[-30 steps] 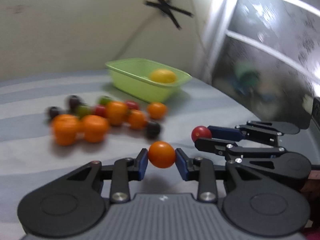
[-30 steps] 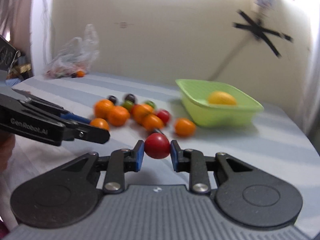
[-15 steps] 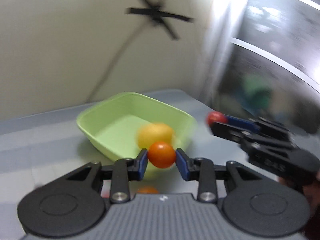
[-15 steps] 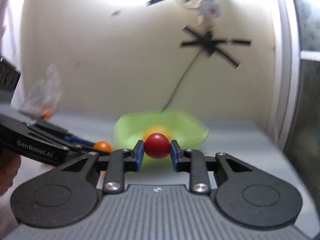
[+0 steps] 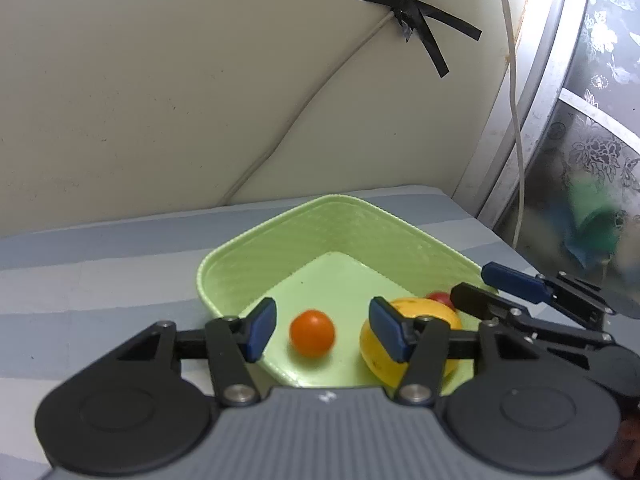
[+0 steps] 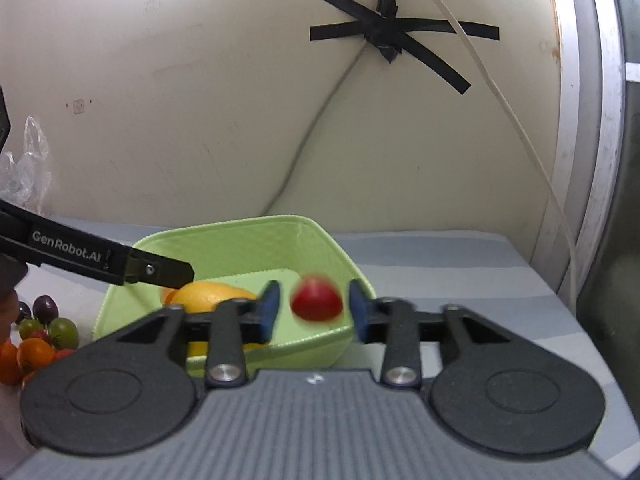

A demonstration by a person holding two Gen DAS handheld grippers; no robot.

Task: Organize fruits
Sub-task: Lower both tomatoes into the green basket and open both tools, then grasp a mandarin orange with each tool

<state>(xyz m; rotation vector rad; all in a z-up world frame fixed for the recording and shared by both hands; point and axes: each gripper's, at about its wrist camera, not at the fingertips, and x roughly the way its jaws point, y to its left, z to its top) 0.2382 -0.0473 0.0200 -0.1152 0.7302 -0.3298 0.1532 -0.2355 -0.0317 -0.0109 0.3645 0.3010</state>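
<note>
Left tongs [image 5: 322,330] hovering over the green tub [image 5: 280,248], jaws having just been opening, now standing apart with clear gaps on both sides of the orange tomato [image 5: 311,333]; gripping nothing. Tomato showing sharp against the tub floor, seemingly resting there, just beside the yellow fruit [image 5: 400,312].

Right tongs [image 6: 313,310] likewise having just been opening, pads spread clear of the red tomato [image 6: 317,297], holding nothing. Red tomato smearing with blur between the pads, over the tub's [image 6: 240,240] near corner; impossible to tell whether resting or still in the air.

Only in the right wrist view: loose fruit pile [image 6: 36,340] lying on the striped surface [image 6: 460,264] left of the tub, cut off by the frame edge, and a crumpled plastic bag [image 6: 24,168] by the wall.

Only in the left wrist view: the orange tomato in full, and the right tongs [image 5: 472,286] reaching in from the right over the tub rim.

Hard to make out: yellow fruit half covered by tong fingers in both views; red tomato [image 5: 440,297] in the left view showing only as a sliver behind it.
</note>
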